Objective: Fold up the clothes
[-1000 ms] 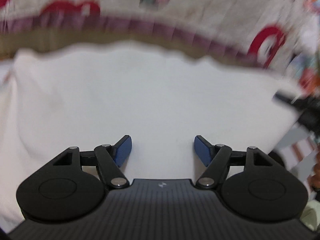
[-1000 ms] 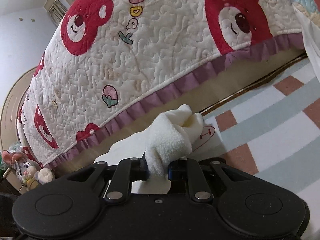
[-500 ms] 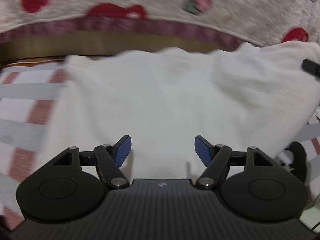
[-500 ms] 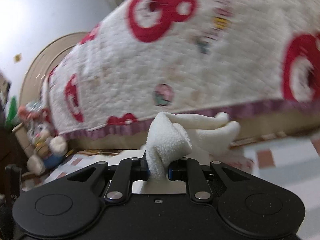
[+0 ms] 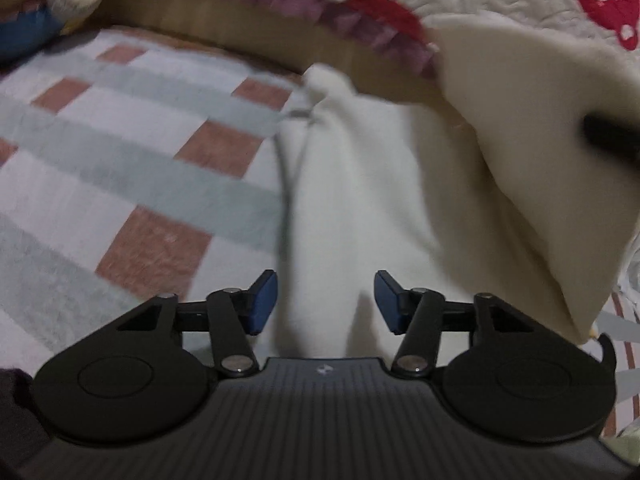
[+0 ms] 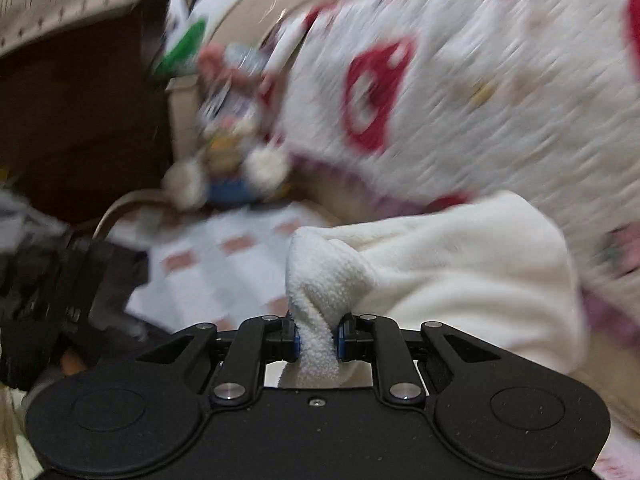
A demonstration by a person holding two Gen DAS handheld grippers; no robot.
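We are pinching a cream fleece garment [image 6: 460, 264] in our right gripper [image 6: 318, 338], lifting it above the checked rug [image 5: 120, 160]; our left gripper [image 5: 324, 300] is hovering agape over its lower folds.

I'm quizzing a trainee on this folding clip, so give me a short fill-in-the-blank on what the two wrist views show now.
1. The right tongs are ____ on the white fleece garment.
2. The left tongs stand ____, gripping nothing.
3. The garment lies partly on a ____ rug.
4. The quilt on the bed has ____ bear prints.

Missing words: shut; open; checked; red
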